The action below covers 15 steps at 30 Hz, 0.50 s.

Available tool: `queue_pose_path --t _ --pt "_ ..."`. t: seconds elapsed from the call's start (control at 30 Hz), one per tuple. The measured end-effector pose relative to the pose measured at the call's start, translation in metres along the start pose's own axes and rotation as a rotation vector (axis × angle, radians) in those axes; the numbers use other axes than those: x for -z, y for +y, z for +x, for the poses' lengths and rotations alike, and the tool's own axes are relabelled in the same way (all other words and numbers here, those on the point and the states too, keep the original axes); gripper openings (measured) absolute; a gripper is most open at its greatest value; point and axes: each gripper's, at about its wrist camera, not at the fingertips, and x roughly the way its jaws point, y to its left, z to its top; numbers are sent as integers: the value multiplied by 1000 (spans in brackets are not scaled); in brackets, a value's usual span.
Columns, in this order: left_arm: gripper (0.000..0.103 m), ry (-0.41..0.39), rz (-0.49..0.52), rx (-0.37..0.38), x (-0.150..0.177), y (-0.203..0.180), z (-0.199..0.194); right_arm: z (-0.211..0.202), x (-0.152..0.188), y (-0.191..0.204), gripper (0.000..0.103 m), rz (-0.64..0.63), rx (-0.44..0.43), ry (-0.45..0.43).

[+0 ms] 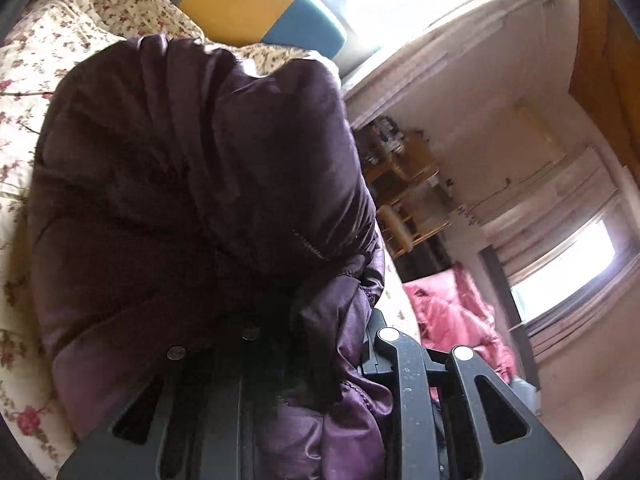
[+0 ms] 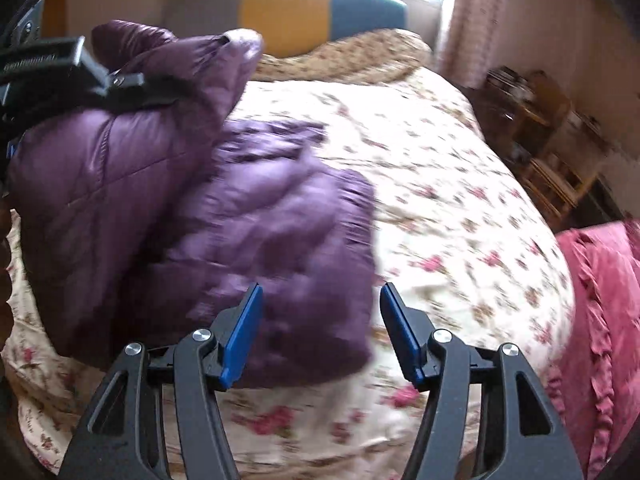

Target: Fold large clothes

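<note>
A purple puffer jacket [image 2: 256, 248] lies on the flowered bedspread [image 2: 460, 208], partly folded. My left gripper [image 2: 160, 88] is shut on a raised part of the jacket at the left of the right wrist view. In the left wrist view the jacket [image 1: 192, 200] fills the middle and hides the left gripper's fingertips [image 1: 332, 360]. My right gripper [image 2: 320, 332] is open and empty, its blue pads [image 2: 244, 340] just above the jacket's near right corner.
A pink garment [image 2: 600, 320] lies on the bed's right side, also seen in the left wrist view [image 1: 452, 316]. A striped yellow and teal headboard [image 2: 320, 20] stands at the far end. A wooden shelf [image 2: 548, 152] is by the right wall.
</note>
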Motion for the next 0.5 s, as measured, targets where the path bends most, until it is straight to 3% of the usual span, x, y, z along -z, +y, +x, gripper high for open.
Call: queue_pose_path --t 0.33,0.5 --pt "22 128 69 -111 7 -11 79 2 22 -38 61 73 55 52" --pt "22 148 132 -164 19 -15 98 9 24 -48 63 120 84 74"
